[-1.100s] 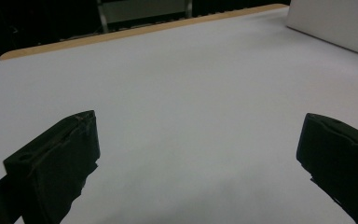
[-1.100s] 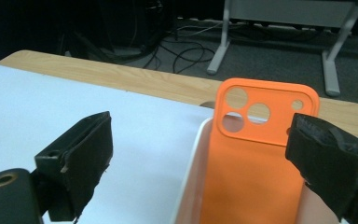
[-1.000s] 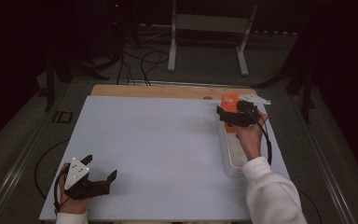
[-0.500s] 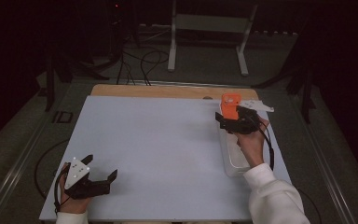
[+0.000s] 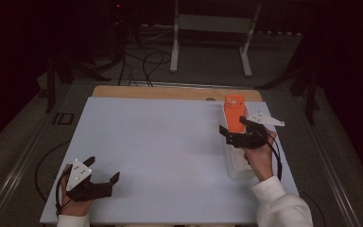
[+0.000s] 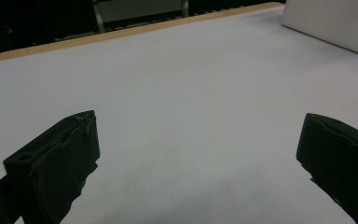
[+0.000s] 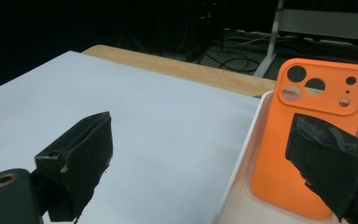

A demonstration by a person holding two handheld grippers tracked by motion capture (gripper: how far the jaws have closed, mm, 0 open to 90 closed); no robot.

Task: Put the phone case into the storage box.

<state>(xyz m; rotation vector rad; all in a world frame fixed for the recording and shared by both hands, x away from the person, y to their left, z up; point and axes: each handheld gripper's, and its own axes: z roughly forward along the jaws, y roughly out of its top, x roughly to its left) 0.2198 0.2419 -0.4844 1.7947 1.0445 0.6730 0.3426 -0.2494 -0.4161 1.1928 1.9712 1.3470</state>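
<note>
The right hand-held gripper (image 5: 234, 134) is spread wide over the orange phone case (image 5: 235, 112) in a white tray (image 5: 240, 168) near the worktop's (image 5: 160, 142) right edge. The left hand-held gripper (image 5: 105, 176) sits spread near the front left corner.

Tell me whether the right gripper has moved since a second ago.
Yes. In the high view the right gripper has drawn back toward the person along the white tray, uncovering more of the orange phone case.

White board (image 5: 170, 142) on a wooden table (image 5: 170, 92); metal stand (image 5: 212, 28) and cables (image 5: 144, 61) behind.
</note>
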